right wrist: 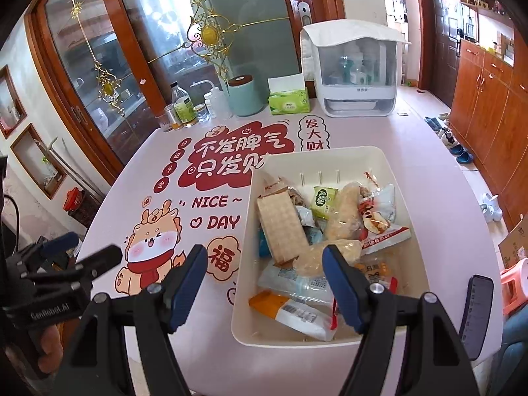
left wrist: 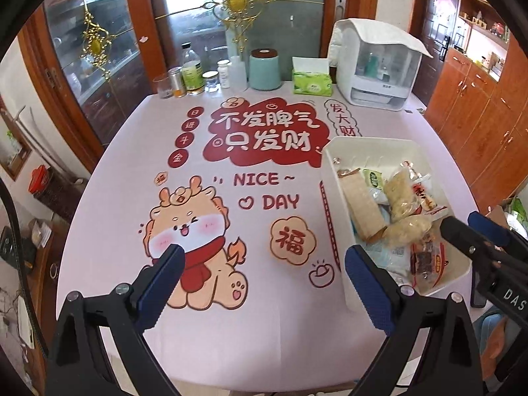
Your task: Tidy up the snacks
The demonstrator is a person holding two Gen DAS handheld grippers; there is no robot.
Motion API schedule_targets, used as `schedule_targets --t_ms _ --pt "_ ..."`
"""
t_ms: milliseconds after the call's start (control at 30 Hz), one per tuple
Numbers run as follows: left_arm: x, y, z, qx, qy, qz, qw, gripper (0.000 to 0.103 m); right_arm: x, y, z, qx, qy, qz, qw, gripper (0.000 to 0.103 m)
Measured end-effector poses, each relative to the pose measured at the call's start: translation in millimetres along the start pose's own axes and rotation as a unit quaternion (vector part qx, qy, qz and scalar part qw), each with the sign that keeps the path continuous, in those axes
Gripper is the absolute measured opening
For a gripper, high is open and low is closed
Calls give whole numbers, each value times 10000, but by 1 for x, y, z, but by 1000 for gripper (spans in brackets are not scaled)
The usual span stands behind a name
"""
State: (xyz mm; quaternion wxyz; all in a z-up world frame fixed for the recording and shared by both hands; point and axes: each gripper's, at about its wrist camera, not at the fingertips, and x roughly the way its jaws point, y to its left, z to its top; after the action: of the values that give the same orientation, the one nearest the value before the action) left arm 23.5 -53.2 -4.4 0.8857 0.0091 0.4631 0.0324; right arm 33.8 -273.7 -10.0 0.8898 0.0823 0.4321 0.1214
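Hovering with right gripper point(right wrist: 264, 283) jaws spread wide and empty over the white bin point(right wrist: 333, 338) of snacks point(right wrist: 343, 211) at the table's near right; left gripper point(left wrist: 264, 283) likewise agape, empty. Probably best dropping straight onto one loose packet, not the pile.

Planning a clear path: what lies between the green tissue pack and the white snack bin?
Only bare printed tablecloth between tissue pack and bin, per the right wrist view.
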Motion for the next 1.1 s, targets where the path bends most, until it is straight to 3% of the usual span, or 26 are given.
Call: schedule_targets --t_ms 267,1100 --pt "-6 9 1 -72 -124 200 9997 97 -7 18 3 -141 -115 -39 9998 73" --pt "-7 8 -7 -60 -82 158 9998 97 -15 34 -2 -300 -162 -147 9993 73"
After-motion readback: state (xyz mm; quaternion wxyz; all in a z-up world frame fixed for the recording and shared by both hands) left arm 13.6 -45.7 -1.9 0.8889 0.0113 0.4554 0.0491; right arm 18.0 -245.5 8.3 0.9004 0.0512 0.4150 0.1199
